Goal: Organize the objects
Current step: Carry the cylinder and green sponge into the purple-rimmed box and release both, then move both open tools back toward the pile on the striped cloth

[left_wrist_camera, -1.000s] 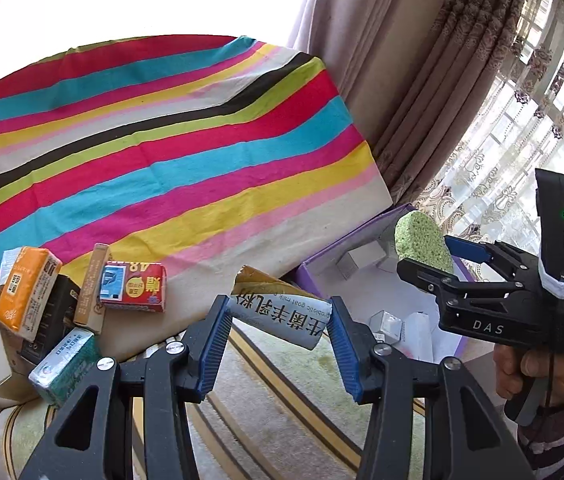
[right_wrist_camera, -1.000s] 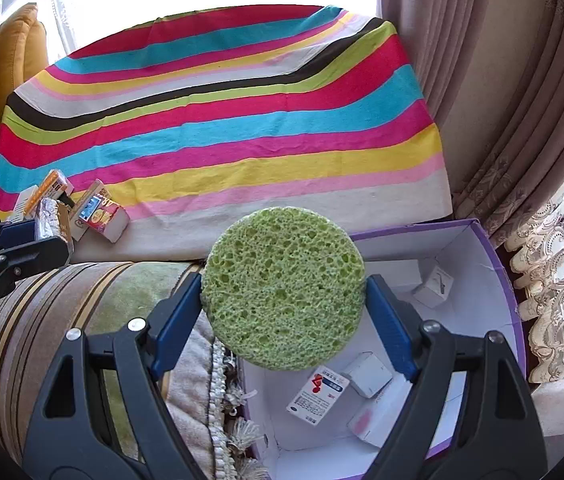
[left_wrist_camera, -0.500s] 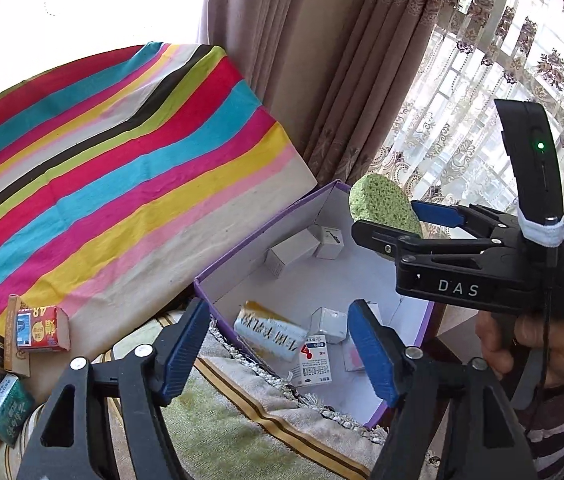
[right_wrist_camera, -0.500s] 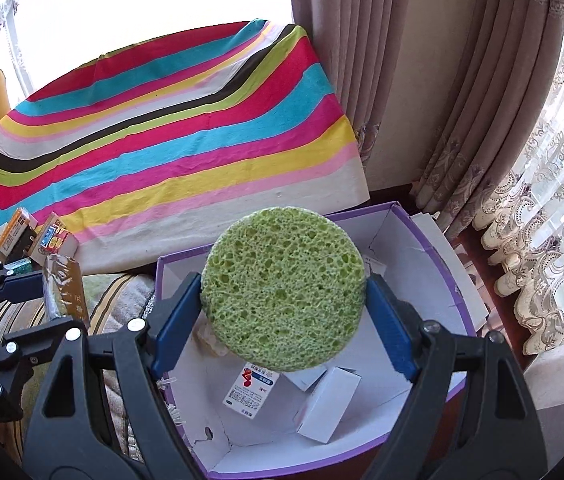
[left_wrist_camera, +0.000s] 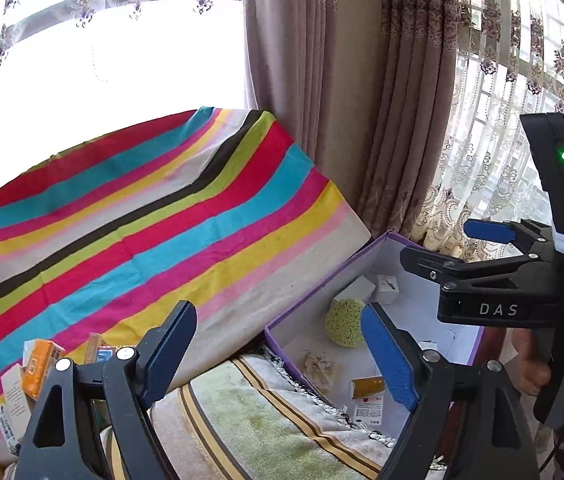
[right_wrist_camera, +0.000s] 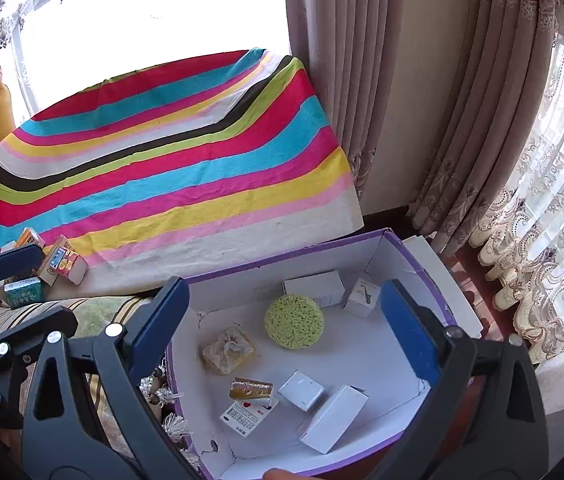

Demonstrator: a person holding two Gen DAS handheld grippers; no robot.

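Box (right_wrist_camera: 397,248), part filled; both grippers empty above it.

Contents: green sponge (right_wrist_camera: 293,321) on the box floor near the far wall, touching neither gripper; beside it a tan wrapped block (right_wrist_camera: 228,350), a gold packet (right_wrist_camera: 250,389), a printed sachet (right_wrist_camera: 245,416) and several white cartons (right_wrist_camera: 313,288). Outstanding: a cluster of small cartons (right_wrist_camera: 62,266) on the striped cloth (right_wrist_camera: 162,168), well apart from the box to its left, not yet moved. Judged roughly half done. Right gripper (right_wrist_camera: 285,322): jaws opening, spread wide, nothing pressed between the pads, sponge lying free below. Left gripper (left_wrist_camera: 278,354): jaws opening, wide, nothing held, at the near-left rim of the box.
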